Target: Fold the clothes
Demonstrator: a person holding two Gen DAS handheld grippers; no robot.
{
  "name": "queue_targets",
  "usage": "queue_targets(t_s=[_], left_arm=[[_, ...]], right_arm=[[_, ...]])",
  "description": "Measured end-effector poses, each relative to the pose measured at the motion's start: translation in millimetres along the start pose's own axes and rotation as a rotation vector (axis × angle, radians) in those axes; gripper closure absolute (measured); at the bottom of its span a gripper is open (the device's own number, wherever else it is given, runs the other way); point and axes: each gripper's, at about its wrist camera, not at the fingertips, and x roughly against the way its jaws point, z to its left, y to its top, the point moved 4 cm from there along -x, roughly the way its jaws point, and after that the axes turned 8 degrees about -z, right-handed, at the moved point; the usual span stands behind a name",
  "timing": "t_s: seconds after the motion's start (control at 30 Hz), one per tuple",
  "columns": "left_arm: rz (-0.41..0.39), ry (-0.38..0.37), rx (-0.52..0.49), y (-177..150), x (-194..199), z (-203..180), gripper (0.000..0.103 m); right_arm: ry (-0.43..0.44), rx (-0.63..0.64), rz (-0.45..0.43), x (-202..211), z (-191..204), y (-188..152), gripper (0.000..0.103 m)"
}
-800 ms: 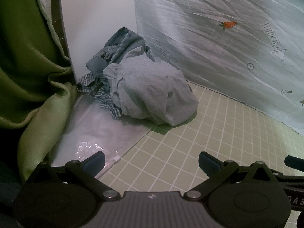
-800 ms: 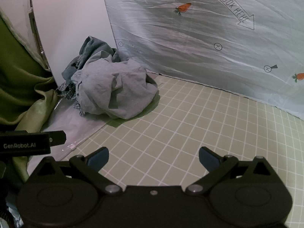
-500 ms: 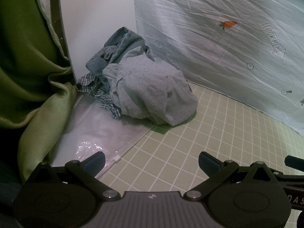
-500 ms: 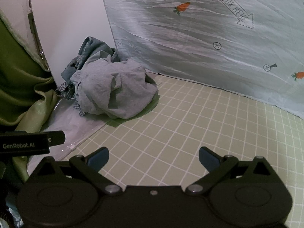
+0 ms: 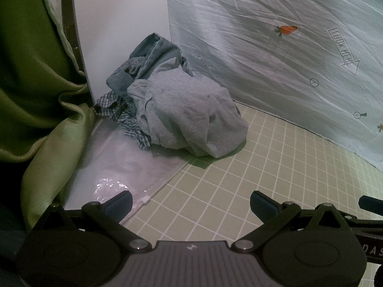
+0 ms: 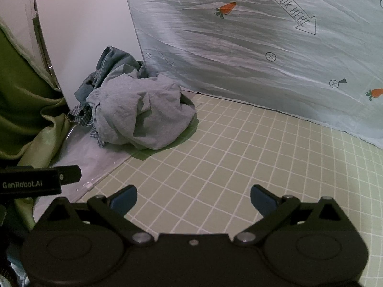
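Observation:
A heap of crumpled clothes lies in the far left corner of the green gridded mat [image 5: 275, 167]. A light grey-blue garment [image 5: 189, 117] is on top, a denim piece [image 5: 148, 55] behind it, a checked shirt [image 5: 119, 110] under its left side. The heap also shows in the right wrist view [image 6: 143, 114]. My left gripper [image 5: 191, 203] is open and empty, well short of the heap. My right gripper [image 6: 194, 198] is open and empty, over the mat [image 6: 239, 167], to the right of the left gripper's body [image 6: 31, 181].
A white board [image 5: 119, 35] stands behind the heap. A pale blue sheet with carrot prints [image 5: 275, 47] hangs at the back. Green fabric [image 5: 36, 83] drapes on the left. A clear plastic bag [image 5: 115, 167] lies flat in front of the heap.
Both grippers have shifted very slightly; the heap has not moved and both stay open.

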Motion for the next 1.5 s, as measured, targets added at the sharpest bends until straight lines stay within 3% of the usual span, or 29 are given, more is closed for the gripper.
queue_targets(t_s=[1.13,1.5], left_arm=[[0.026,0.016,0.005,-0.7,-4.8,2.3,0.000],[0.059,0.028,0.009,1.9,-19.2,-1.3,0.000]], right_arm=[[0.001,-0.009,0.008,-0.4,-1.7,-1.4,0.001],[0.005,0.041,0.040,-21.6,2.3,-1.5,0.001]])
